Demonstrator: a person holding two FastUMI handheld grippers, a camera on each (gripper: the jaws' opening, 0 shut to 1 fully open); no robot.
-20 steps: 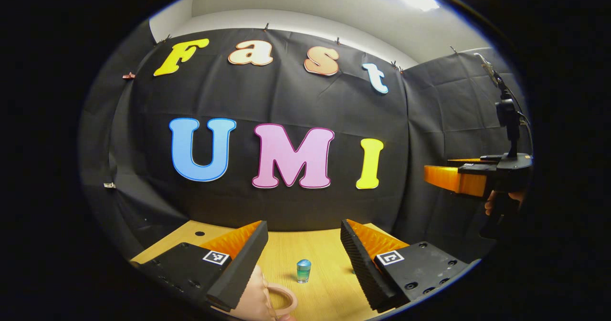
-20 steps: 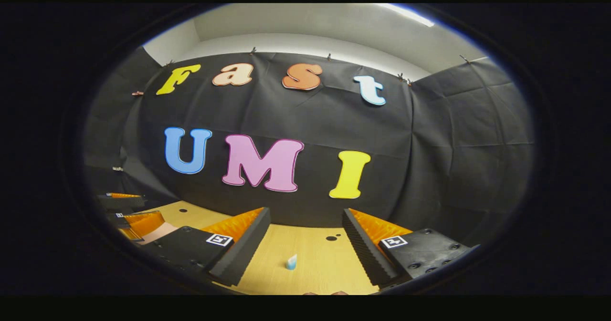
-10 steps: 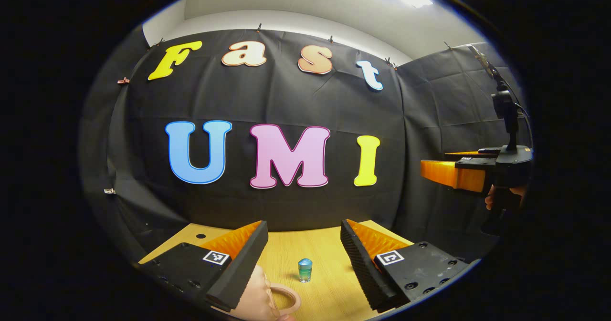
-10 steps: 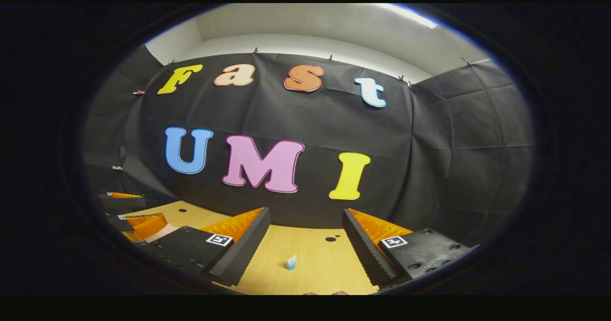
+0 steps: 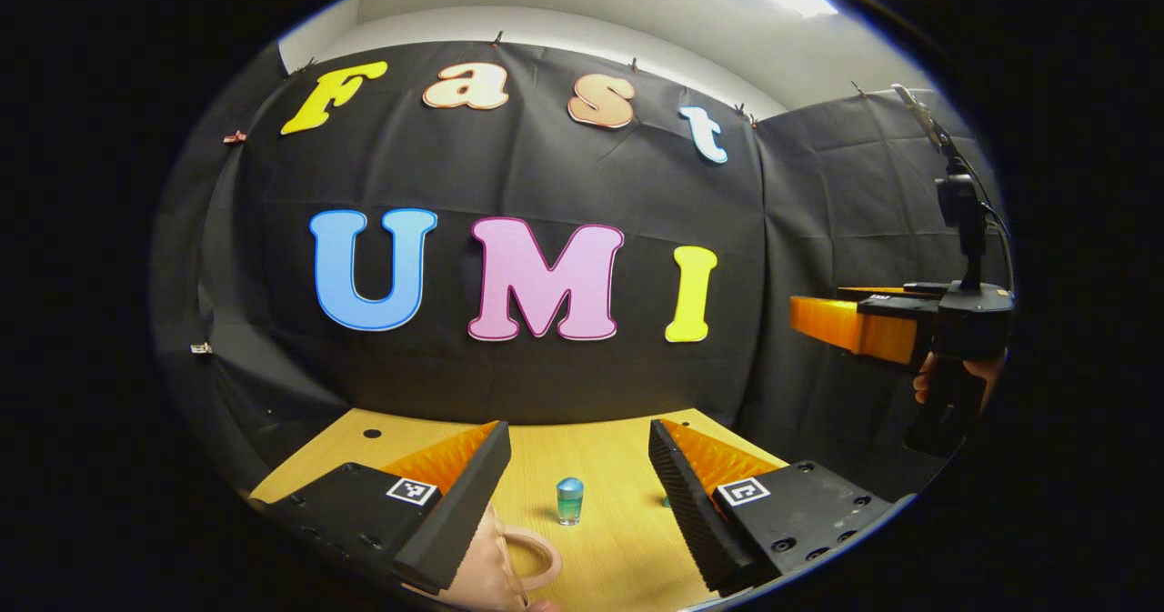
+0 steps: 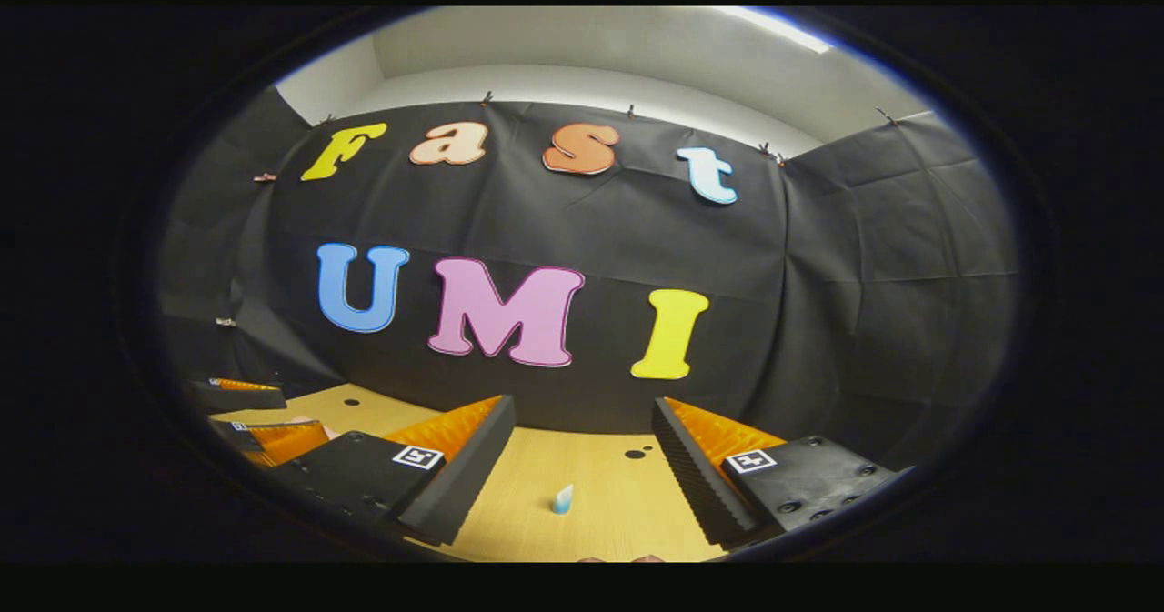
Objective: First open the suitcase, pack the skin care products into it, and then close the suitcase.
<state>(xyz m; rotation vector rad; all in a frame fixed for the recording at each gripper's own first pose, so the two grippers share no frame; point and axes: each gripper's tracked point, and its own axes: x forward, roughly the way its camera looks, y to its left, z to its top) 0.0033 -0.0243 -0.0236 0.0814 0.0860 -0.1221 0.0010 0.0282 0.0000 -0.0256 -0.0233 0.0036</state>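
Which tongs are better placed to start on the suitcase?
Left, probably. The left tongs hang open low over the table with the pink suitcase and its handle just below their left finger. The right tongs are open too, with a small tube ahead.

One small blue-green bottle [image 5: 569, 500] stands on the one desk [image 5: 600, 448]. One pink suitcase [image 5: 496, 566] lies there. Two hand-held grippers show: left [image 5: 577, 485], right [image 6: 582, 466]. One small pale-blue tube [image 6: 562, 500].
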